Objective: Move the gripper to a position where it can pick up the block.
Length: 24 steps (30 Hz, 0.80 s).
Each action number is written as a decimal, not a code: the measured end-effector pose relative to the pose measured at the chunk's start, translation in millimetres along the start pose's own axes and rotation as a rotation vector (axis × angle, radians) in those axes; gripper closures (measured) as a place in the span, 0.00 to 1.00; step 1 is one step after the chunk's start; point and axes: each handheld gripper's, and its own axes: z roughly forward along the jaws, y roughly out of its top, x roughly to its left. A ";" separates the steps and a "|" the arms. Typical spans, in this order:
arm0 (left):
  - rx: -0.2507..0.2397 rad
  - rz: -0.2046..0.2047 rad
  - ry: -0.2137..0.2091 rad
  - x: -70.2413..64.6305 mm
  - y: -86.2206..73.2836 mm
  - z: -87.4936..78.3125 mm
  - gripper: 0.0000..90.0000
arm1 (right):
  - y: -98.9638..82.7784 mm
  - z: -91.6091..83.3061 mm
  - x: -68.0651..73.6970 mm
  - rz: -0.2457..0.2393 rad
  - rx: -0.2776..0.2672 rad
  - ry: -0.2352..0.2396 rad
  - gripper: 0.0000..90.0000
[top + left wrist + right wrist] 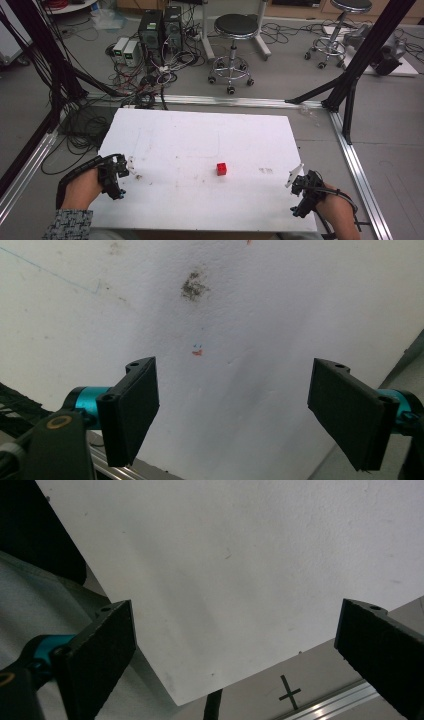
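A small red cube (221, 169) sits alone on the white table (200, 135), a little right of its middle and toward the near side. My left gripper (116, 175) rests over the table's near left corner, jaws wide apart with bare tabletop between them (232, 410). My right gripper (303, 187) hangs at the near right corner, well to the right of the cube. It is open too, and its jaws frame the table's corner and some floor (235, 650). Neither gripper touches the cube.
Faint smudges mark the tabletop, one dark stain (193, 287) ahead of the left gripper. Black frame posts (350, 70) and aluminium rails (360, 170) border the table. Beyond the far edge stand two stools (234, 45), computer boxes (159, 30) and tangled cables.
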 end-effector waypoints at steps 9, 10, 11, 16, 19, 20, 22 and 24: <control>-0.009 0.001 0.003 0.4 -1.5 -4.4 0.23 | 0.0 -3.3 -0.7 -0.001 -0.006 0.000 0.03; -0.011 0.001 0.006 0.1 -1.5 -4.8 0.23 | -0.1 -3.3 -1.1 0.001 -0.010 0.000 0.03; -0.014 -0.001 0.005 -0.1 -1.5 -5.2 0.23 | -0.3 -3.3 -2.6 -0.004 -0.012 -0.002 0.03; -0.019 -0.002 0.008 -0.4 -1.4 -7.4 0.23 | -1.3 -4.9 -8.0 0.006 -0.023 0.005 0.03; -0.016 0.002 0.015 0.2 -1.8 -9.2 0.23 | -2.9 -7.1 -12.0 -0.004 -0.027 0.009 0.03; -0.021 -0.002 0.013 0.2 -2.3 -9.2 0.23 | -3.3 -8.6 -13.5 -0.007 -0.029 0.009 0.03; -0.022 -0.002 0.016 0.8 -2.9 -10.2 0.23 | -3.9 -11.7 -16.6 -0.024 -0.035 0.005 0.03; -0.024 -0.005 0.019 0.9 -3.3 -10.7 0.23 | -3.8 -16.6 -20.5 -0.040 -0.038 -0.003 0.03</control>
